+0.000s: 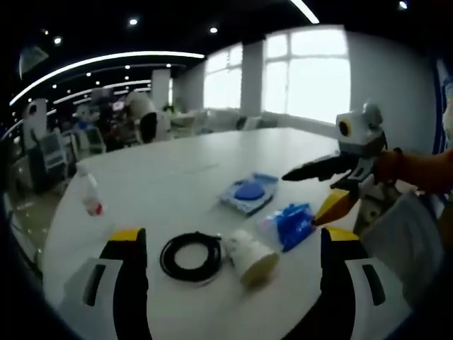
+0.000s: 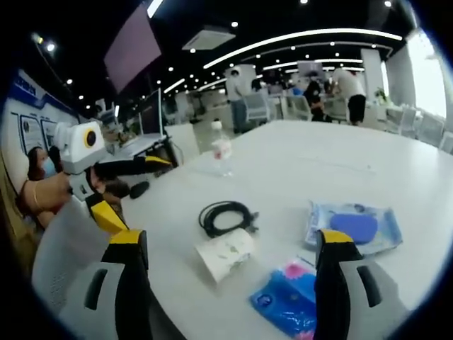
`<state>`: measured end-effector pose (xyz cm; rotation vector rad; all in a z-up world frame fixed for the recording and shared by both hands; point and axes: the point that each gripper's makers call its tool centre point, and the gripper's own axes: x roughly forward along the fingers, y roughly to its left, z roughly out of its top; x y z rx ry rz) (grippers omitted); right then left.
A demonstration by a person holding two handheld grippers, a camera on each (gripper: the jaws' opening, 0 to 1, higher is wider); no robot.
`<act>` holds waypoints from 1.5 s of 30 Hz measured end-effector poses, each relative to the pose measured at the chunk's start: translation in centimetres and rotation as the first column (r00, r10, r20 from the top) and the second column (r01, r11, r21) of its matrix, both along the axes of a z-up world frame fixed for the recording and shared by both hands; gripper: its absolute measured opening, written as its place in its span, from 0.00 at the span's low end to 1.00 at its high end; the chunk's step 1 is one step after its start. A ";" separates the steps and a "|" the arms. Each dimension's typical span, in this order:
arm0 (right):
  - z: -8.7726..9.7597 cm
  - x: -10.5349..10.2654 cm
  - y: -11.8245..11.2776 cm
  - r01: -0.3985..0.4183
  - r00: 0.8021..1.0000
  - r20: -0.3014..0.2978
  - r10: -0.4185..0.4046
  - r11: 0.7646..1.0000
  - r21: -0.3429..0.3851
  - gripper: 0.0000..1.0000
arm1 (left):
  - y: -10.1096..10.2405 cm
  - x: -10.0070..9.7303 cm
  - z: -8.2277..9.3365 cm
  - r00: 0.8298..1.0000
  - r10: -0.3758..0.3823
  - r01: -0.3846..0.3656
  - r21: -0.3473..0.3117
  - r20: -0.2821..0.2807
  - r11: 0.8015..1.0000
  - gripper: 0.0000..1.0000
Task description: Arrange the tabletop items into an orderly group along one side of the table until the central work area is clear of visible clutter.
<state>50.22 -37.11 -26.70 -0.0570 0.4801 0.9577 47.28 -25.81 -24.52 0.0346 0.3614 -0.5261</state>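
Left gripper [image 1: 230, 244]: jaws spread wide, nothing between, low centre of left gripper view. Right gripper [image 2: 230, 244]: likewise wide apart, empty, bottom of right gripper view.

On white table [image 1: 177, 177], left gripper view: black cable coil [image 1: 190, 256] lower centre; paper cup [image 1: 249, 258] on its side just right of coil; blue packet [image 1: 293, 224] right of cup; clear pouch with blue pad [image 1: 248, 193] mid-frame; plastic bottle [image 1: 88, 191] upright at left, well apart.
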 end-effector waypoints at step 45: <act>-8.1 -1.4 4.1 -0.153 0.987 0.013 0.162 0.951 -0.267 0.23 | 2.7 -0.5 -0.7 0.997 0.072 -0.072 -0.023 -0.006 0.997 0.99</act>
